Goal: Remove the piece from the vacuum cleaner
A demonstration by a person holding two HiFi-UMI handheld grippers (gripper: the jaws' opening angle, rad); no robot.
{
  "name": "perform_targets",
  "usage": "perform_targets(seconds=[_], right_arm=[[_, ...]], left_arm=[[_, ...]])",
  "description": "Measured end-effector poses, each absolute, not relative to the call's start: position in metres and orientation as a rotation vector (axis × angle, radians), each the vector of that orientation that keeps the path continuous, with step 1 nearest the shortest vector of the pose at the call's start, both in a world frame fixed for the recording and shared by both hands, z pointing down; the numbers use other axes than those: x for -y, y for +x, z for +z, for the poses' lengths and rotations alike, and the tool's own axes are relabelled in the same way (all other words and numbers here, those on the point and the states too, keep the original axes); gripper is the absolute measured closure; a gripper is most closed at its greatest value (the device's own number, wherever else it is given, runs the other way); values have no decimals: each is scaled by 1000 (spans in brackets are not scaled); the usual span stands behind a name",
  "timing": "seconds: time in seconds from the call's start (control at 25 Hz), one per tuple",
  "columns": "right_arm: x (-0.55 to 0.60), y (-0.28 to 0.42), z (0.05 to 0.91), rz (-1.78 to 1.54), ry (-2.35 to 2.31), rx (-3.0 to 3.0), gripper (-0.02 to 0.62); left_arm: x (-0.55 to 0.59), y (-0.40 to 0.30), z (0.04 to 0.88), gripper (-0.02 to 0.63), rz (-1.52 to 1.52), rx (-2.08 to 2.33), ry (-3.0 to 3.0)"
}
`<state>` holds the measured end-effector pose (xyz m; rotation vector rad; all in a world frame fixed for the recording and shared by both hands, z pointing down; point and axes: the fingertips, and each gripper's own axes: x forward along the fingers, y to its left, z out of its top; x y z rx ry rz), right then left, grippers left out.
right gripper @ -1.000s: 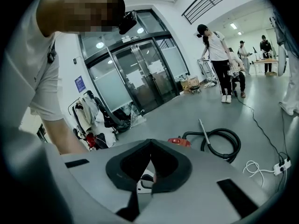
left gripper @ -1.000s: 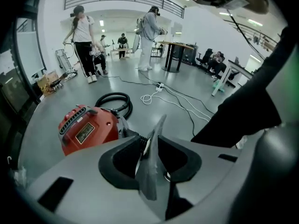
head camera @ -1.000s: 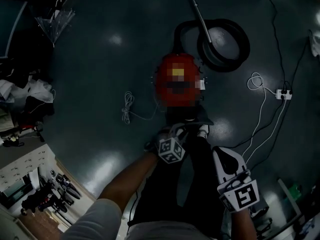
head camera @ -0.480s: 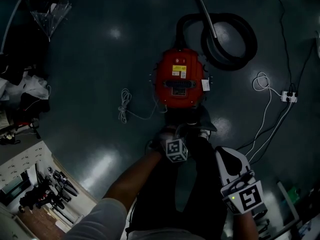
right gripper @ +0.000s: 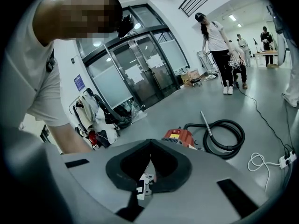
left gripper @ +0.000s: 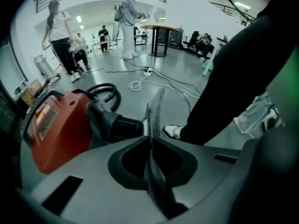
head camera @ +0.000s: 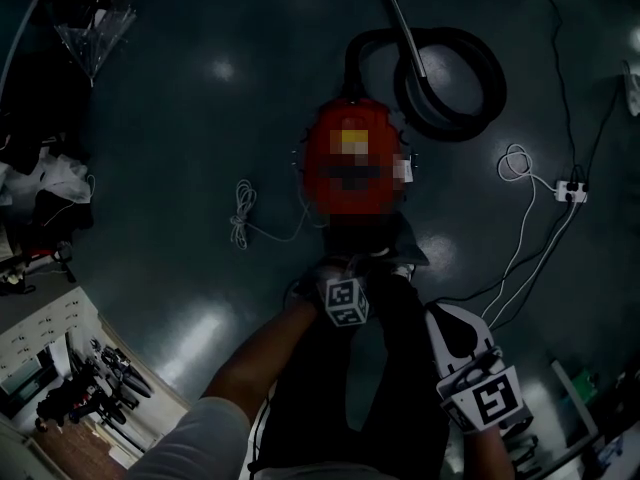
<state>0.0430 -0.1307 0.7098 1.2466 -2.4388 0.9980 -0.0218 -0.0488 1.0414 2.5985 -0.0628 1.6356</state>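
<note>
The red vacuum cleaner (head camera: 350, 163) lay on the floor straight ahead of the person, its long axis running away from them, its hose (head camera: 450, 68) coiled beyond; the dark ribbed piece (left gripper: 114, 125) at its near end, likely the part to come off, sat just ahead and left of the left gripper (left gripper: 153, 111), jaws pressed together on nothing; the right gripper (right gripper: 147, 162), likewise closed and empty, hung well back.
</note>
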Motion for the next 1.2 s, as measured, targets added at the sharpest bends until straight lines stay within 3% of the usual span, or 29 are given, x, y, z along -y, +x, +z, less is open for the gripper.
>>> perform_targets(seconds=[0.2,0.4,1.2], right_arm=[[121,45,709,997,1247,2424,581],[114,50,671,977,1242,2408,581],[72,73,403,737,1403,2509,581]], left_arm=[[28,-24,1032,577,1582,53,2560],[21,-30,971,575,1535,71,2532],[-11,-10,570,575,1252,-27,2527]])
